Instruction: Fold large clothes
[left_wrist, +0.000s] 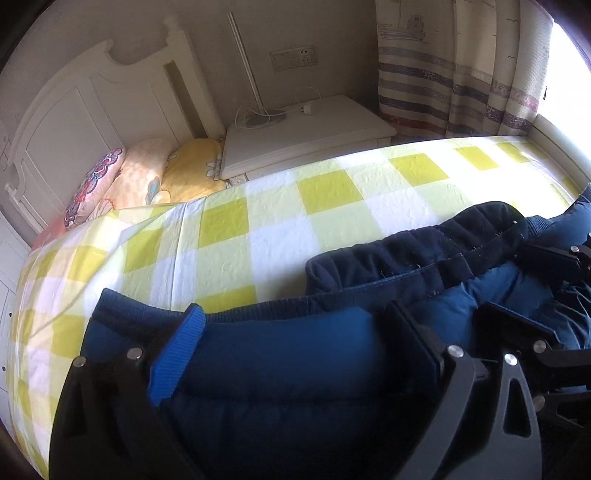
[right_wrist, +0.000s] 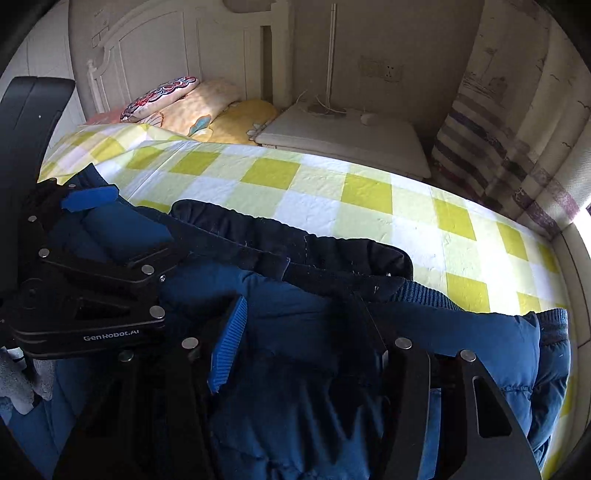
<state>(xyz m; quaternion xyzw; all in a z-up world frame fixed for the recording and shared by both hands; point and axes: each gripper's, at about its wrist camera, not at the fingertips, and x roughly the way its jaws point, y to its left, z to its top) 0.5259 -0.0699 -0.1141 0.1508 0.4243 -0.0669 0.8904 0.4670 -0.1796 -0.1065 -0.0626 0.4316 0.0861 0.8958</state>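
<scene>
Currently, both grippers tilt down over the jacket (left_wrist: 280, 354), side by side. Left gripper (left_wrist: 295, 343): jaws spread wide, nothing pinched; the blue padded fabric lies between and below them. Right gripper (right_wrist: 299, 332): jaws partly spread, with fabric bunched between them, not clamped. Beyond the tips, the jacket's dark collar (right_wrist: 295, 254) rests on the checked sheet (left_wrist: 258, 221). Farther off stand pillows (left_wrist: 147, 177), headboard (left_wrist: 74, 110), nightstand (left_wrist: 306, 133) and curtain (left_wrist: 461, 74).
</scene>
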